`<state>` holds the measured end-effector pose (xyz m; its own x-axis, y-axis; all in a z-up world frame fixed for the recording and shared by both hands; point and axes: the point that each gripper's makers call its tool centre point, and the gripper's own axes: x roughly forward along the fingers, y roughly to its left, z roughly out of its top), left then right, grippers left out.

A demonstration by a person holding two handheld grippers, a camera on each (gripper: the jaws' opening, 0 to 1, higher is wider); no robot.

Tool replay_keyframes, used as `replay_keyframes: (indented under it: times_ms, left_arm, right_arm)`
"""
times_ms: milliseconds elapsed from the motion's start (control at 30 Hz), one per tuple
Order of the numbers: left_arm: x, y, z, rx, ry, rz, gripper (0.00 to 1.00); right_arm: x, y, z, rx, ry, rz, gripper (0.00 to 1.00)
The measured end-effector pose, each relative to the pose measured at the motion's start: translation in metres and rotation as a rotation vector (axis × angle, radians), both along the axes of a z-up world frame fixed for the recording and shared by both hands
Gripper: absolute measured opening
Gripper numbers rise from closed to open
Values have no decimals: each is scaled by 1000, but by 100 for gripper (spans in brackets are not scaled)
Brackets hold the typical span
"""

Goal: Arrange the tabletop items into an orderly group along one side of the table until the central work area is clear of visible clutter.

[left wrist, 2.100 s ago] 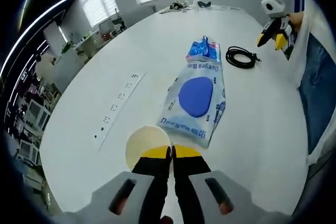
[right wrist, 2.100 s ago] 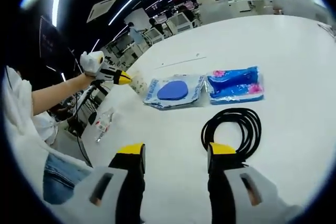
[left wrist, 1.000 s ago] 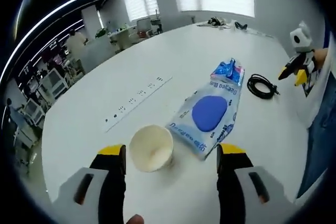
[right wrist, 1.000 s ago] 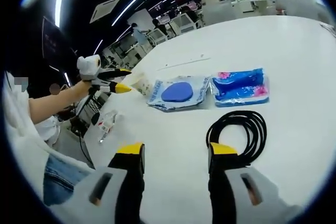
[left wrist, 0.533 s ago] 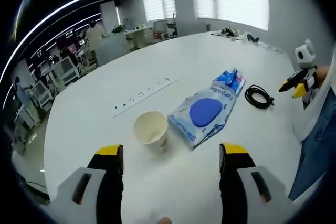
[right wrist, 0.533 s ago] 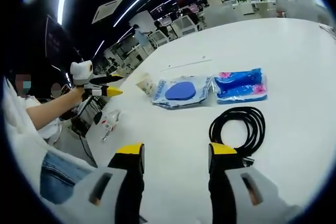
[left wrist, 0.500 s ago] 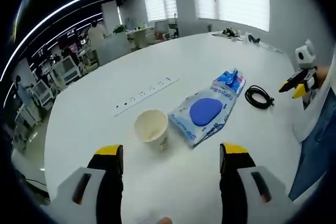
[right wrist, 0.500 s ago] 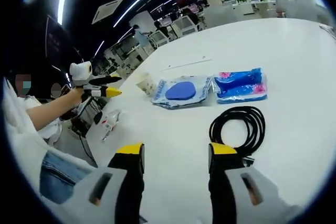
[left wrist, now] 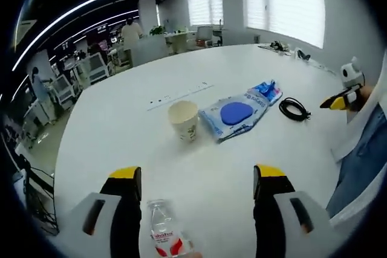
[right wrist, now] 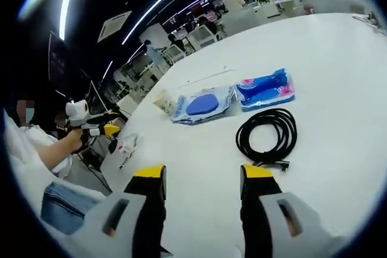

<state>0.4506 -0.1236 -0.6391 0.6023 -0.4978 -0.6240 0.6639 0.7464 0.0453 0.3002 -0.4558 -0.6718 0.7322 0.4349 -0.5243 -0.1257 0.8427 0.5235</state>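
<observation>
In the left gripper view my left gripper [left wrist: 196, 176] stands open above the white table [left wrist: 121, 131], its jaws wide apart. A small water bottle [left wrist: 164, 235] lies between them near the table's edge. Farther off stand a paper cup [left wrist: 184, 120], a pack with a blue oval [left wrist: 234, 115], a blue-and-pink pack [left wrist: 265, 91] and a coiled black cable [left wrist: 294, 109]. My right gripper [right wrist: 201, 173] is open too, with the cable [right wrist: 266, 133] just ahead of it. Beyond lie the blue-and-pink pack [right wrist: 264, 90], the blue-oval pack [right wrist: 201, 105], the cup [right wrist: 162, 101] and the bottle [right wrist: 126, 145].
A flush strip of sockets [left wrist: 178, 94] runs across the table behind the cup. The other gripper [left wrist: 343, 92] shows at the right of the left gripper view, by a person's white sleeve and jeans. Office desks and chairs stand beyond the table.
My left gripper has drawn back from the cup toward the table's edge, so the bottle now lies between its jaws. The right gripper has drawn back slightly from the cable.
</observation>
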Motion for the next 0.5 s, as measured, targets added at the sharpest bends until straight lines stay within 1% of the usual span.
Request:
replay_keyframes:
  times_ms: [33, 200, 433, 500]
  left_arm:
    - [1, 2, 0, -10, 2, 15, 77]
    - [5, 11, -4, -13, 11, 54, 76]
    - [10, 19, -17, 3, 53, 82, 75]
    - [12, 21, -19, 5, 67, 91, 73]
  right_arm:
    - [1, -2, 1, 4, -1, -7, 47]
    - [7, -5, 1, 15, 4, -29, 47]
    - [12, 3, -1, 7, 12, 7, 46]
    - [12, 4, -2, -3, 16, 18, 46]
